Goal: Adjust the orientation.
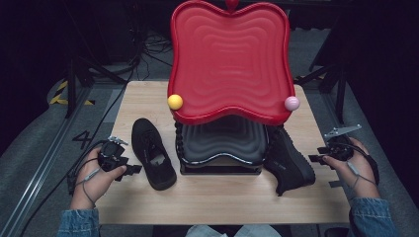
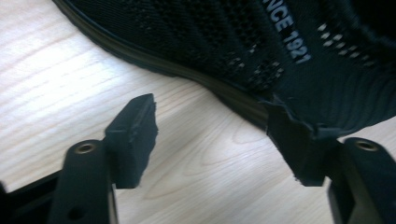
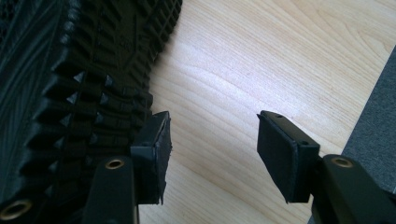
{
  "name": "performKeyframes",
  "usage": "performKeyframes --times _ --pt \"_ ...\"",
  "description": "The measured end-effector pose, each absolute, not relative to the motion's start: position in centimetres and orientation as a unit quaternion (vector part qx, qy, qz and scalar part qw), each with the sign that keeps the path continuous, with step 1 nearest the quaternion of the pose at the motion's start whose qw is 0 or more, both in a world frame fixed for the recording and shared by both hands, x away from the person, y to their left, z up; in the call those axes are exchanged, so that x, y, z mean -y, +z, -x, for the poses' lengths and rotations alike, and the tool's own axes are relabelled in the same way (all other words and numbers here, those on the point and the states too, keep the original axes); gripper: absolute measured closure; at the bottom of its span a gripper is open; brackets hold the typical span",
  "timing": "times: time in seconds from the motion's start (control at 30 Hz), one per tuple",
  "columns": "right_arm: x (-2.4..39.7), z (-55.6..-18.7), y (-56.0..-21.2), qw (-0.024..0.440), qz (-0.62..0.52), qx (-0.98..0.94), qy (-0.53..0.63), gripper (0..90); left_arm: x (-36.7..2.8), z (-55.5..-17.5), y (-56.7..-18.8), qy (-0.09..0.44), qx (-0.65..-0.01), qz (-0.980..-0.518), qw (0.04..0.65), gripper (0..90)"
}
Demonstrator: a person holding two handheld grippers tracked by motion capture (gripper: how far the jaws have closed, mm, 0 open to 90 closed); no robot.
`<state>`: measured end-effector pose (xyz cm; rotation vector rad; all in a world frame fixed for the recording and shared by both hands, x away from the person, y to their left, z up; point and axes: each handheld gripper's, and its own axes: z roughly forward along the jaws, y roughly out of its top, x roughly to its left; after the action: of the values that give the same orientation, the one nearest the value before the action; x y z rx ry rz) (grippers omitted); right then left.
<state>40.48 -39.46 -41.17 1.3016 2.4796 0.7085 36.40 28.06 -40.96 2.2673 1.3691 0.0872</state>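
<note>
Two black knit shoes lie on the wooden table (image 1: 217, 197). The left shoe (image 1: 153, 153) stands upright, left of an open case. The right shoe (image 1: 289, 163) lies on its side at the case's right, sole outward. My left gripper (image 1: 129, 170) is open just left of the left shoe's heel. In the left gripper view the shoe (image 2: 224, 42) fills the top, and my left gripper (image 2: 215, 140) has bare wood between its pads. My right gripper (image 1: 316, 159) is open beside the right shoe. In the right gripper view my right gripper (image 3: 212, 144) has its left jaw next to the treaded sole (image 3: 70, 93).
A big red apple-shaped lid (image 1: 230, 59) stands raised over a black ribbed base (image 1: 222, 143) at the table's middle. A yellow ball (image 1: 175, 101) and a pink ball (image 1: 291, 103) sit at the lid's lower corners. Grey floor and cables surround the table.
</note>
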Motion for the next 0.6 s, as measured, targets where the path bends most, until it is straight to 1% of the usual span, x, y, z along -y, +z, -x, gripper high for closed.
performKeyframes --times 0.27,0.3,0.37,0.4,0.43,0.53,0.6 --pt "39.5 -40.4 -41.2 0.129 -0.444 -0.852 0.245 43.8 -27.9 -36.1 -39.9 0.043 -0.479 -0.837 0.259 38.3" --pt "39.5 -40.4 -41.2 0.127 -0.444 -0.852 0.247 43.8 -27.8 -36.0 -39.7 0.039 -0.474 -0.837 0.269 38.5" --pt "39.5 -40.4 -41.2 0.127 -0.445 -0.851 0.247 43.8 -27.8 -36.0 -39.6 0.034 -0.479 -0.836 0.266 40.2" --pt "39.4 -40.5 -41.4 0.111 -0.447 -0.850 0.254 43.0 -27.8 -35.9 -39.4 0.057 -0.467 -0.840 0.268 38.8" --pt "39.4 -40.4 -41.5 0.106 -0.450 -0.849 0.254 43.0 -27.7 -35.8 -39.0 0.076 -0.459 -0.840 0.281 38.9" --pt "39.2 -40.4 -41.5 0.104 -0.452 -0.848 0.255 43.2 -27.5 -35.6 -38.5 0.073 -0.453 -0.839 0.292 41.4" --pt "39.2 -40.4 -41.5 0.108 -0.450 -0.849 0.255 43.4 -27.1 -35.4 -37.4 0.074 -0.463 -0.839 0.277 41.0"
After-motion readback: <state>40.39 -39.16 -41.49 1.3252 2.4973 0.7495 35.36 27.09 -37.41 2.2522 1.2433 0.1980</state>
